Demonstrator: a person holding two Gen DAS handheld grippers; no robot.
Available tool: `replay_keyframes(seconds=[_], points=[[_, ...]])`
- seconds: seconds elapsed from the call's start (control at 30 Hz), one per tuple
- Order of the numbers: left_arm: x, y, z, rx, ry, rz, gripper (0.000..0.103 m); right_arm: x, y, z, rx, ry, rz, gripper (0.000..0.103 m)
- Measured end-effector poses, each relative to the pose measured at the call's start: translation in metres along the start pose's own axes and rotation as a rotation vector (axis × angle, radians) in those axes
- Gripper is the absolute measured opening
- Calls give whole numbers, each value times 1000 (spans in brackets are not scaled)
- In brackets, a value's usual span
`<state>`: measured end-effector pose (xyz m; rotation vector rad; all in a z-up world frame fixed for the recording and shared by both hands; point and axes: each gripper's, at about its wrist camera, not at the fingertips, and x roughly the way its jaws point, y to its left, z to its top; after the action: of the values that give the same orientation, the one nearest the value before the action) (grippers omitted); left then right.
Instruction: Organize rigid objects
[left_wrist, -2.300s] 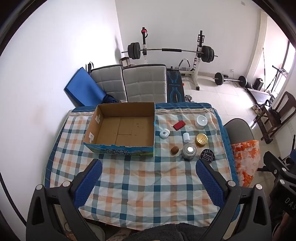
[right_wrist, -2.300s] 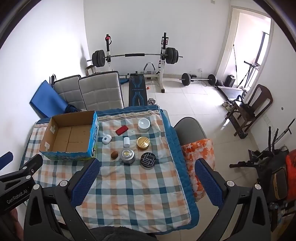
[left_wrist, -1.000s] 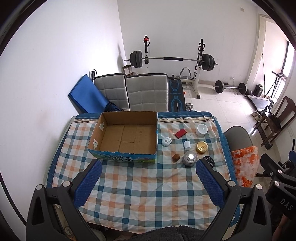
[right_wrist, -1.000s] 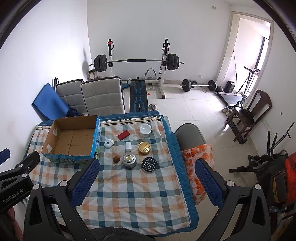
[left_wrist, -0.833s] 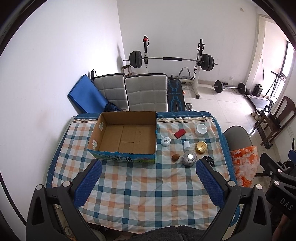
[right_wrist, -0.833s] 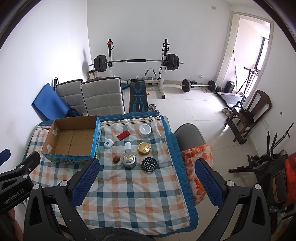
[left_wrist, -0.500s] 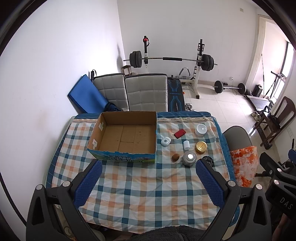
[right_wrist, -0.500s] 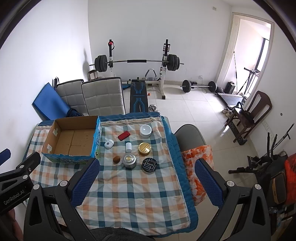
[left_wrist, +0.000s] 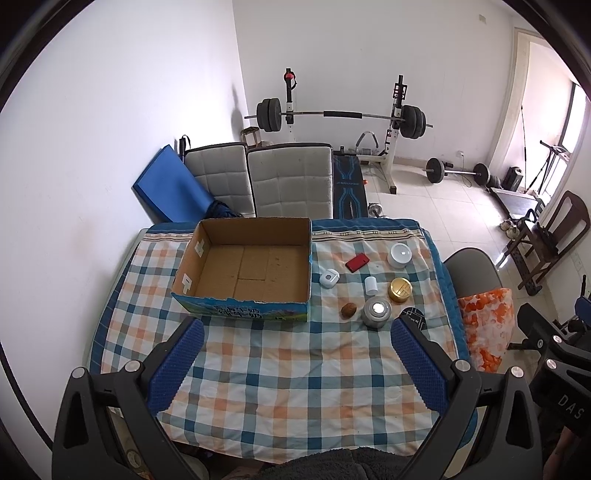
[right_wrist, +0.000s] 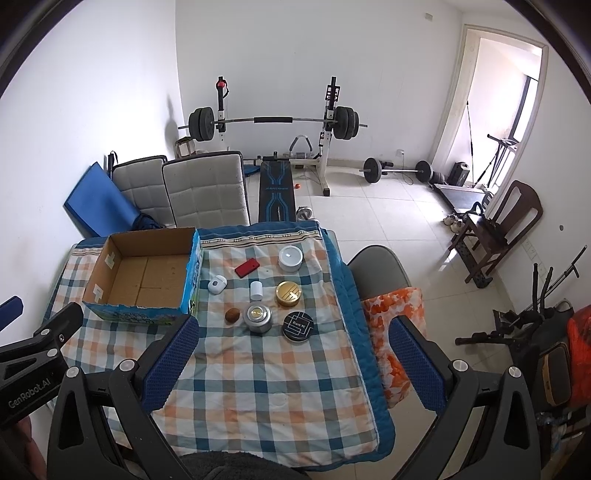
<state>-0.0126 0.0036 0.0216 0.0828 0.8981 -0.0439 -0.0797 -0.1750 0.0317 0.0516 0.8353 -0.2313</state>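
An empty cardboard box (left_wrist: 251, 271) (right_wrist: 142, 275) stands at the far left of the checked tablecloth. To its right lie a red case (left_wrist: 357, 262) (right_wrist: 246, 267), a white round tin (left_wrist: 399, 255) (right_wrist: 290, 258), a white earbud case (left_wrist: 329, 278) (right_wrist: 217, 284), a small white cylinder (left_wrist: 370, 285) (right_wrist: 256, 290), a gold tin (left_wrist: 400, 289) (right_wrist: 289, 293), a brown nut (left_wrist: 348, 309) (right_wrist: 232, 315), a silver tin (left_wrist: 376, 311) (right_wrist: 257, 317) and a black tin (right_wrist: 298, 325). My left gripper (left_wrist: 295, 363) and right gripper (right_wrist: 291, 363) hang open, high above the table's near side, holding nothing.
Two grey chairs (left_wrist: 288, 184) and a blue mat (left_wrist: 171, 188) stand behind the table. A grey chair with an orange cloth (right_wrist: 391, 306) sits at its right edge. A barbell rack (right_wrist: 273, 122) and a wooden chair (right_wrist: 498, 229) fill the room beyond.
Both grippers rose and drew back from the table between 2.3 s and 1 s ago, then held nearly still. Nothing on the table has moved.
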Motion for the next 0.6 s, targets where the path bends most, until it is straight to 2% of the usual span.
replay_keyframes(seconds=[0.6], points=[[4, -2, -3, 2, 12, -4, 103, 4, 0, -5, 9, 15, 10, 103]])
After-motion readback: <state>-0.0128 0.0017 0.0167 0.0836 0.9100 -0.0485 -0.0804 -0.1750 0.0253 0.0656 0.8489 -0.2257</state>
